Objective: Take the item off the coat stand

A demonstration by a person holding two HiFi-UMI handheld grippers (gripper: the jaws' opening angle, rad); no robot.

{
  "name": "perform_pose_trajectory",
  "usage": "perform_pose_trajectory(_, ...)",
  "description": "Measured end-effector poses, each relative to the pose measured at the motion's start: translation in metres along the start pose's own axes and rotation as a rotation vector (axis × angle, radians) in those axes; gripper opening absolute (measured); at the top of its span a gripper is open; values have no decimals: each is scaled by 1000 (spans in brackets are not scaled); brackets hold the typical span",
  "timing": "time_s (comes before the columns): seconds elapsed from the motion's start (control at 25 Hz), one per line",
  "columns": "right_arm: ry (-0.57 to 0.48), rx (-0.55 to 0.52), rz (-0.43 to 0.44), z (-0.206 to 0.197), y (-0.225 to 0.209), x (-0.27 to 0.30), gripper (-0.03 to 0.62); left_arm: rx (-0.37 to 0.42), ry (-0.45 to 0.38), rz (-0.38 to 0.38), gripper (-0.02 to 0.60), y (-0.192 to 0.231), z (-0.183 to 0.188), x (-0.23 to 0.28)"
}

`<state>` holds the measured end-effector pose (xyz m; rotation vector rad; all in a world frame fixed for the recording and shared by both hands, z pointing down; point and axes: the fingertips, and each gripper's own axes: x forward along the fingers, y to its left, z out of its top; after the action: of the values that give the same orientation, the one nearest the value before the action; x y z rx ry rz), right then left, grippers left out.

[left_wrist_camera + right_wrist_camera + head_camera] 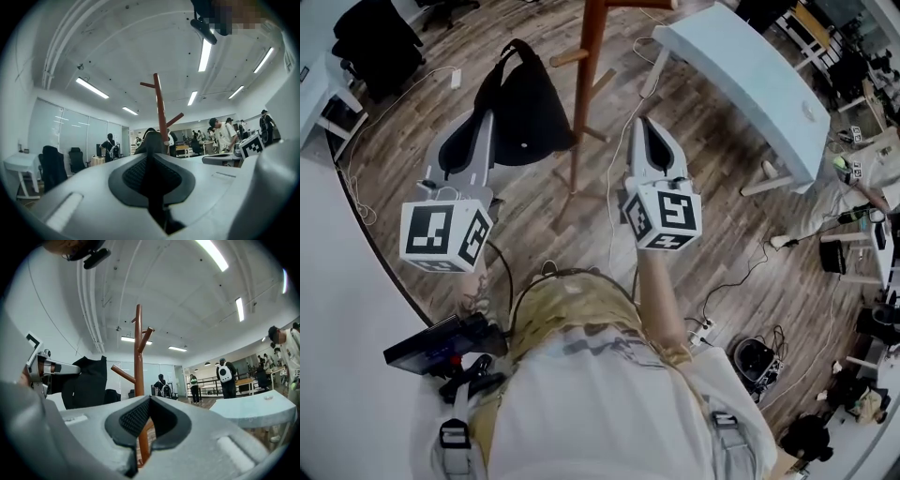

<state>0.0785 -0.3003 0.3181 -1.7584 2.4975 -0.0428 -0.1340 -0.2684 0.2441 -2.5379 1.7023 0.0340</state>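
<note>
Bag [525, 112], black and soft, hung in the upper left of the head view, just left of the coat stand's [584, 75] reddish-brown pole, with its strap loop standing up above it. Your left tongs [487, 117] were pressed together on the bag's near edge. In the left gripper view dark fabric [152, 136] filled the slit at the tip of those tongs [151, 152], and the stand [161, 108] rose behind it at frame centre. From the right gripper view the bag [86, 380] drooped at the left of the frame beside your left tongs, apart from the stand's pole [138, 348] and its short angled pegs.

Your right tongs [641, 122] sat right of the pole in the head view, near it but not touching, and you held nothing in them. In the right gripper view their tips [150, 398] met, and the pole showed only through the hollow below the tips.

Wood-plank floor [534, 225] lay under everything, with cables trailing across it. A pale worktop [750, 75] stood at the upper right of the head view, well apart from the bag.
</note>
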Motion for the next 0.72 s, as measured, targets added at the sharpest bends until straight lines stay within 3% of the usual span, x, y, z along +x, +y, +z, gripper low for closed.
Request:
perform_pose_trajectory(0.4, 8, -7, 25, -4, 12, 8, -2, -77, 104, 186, 8, 42, -51, -3)
perform_pose_trajectory(0.72, 18, -29, 2, -1, 16, 7, -2, -112, 101, 272, 8, 32, -81, 13)
